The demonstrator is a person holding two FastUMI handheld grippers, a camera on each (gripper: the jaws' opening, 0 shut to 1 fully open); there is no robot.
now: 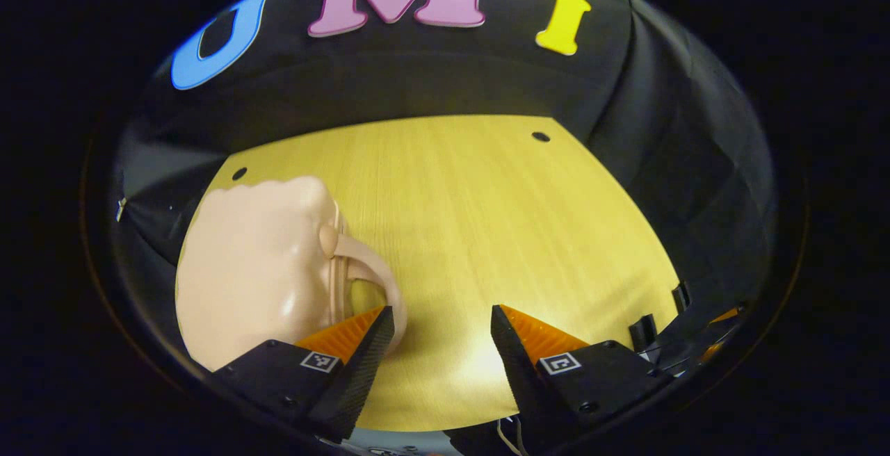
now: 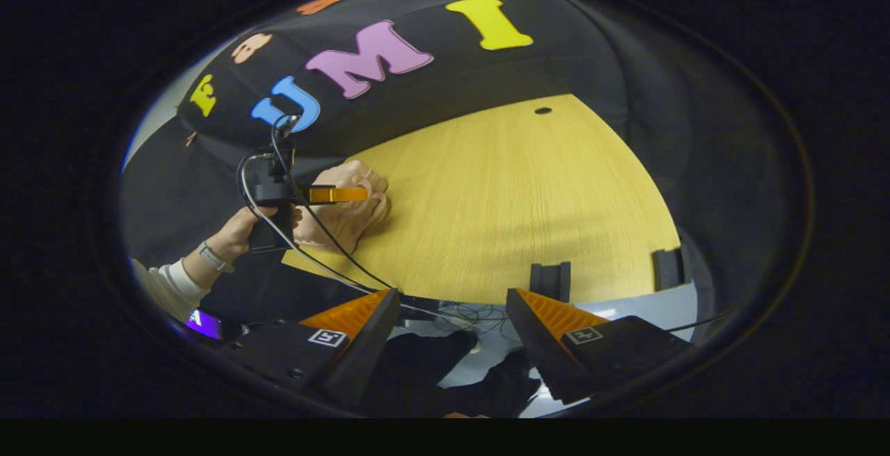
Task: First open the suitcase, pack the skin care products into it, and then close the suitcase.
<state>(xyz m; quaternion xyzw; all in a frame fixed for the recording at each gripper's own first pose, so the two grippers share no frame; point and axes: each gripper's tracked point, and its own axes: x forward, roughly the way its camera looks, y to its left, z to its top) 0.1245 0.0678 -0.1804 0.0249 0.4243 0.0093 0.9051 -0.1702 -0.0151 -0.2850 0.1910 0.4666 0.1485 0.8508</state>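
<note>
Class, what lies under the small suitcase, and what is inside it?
The suitcase rests on the wooden table, at its left edge. It is shut, so its inside cannot be seen. The open left gripper hovers beside its handle.

table: pale yellow wood-grain top (image 1: 487, 220), also in right gripper view (image 2: 500, 192)
holes: two small dark holes near the far edge, one at each far corner (image 1: 540, 137) (image 1: 239, 173)
on it: closed beige suitcase (image 1: 257, 268), lying flat at the left side, handle (image 1: 372, 272) facing table centre
near edge: two black clamps (image 2: 550, 278) (image 2: 666, 268) on the rim
</note>
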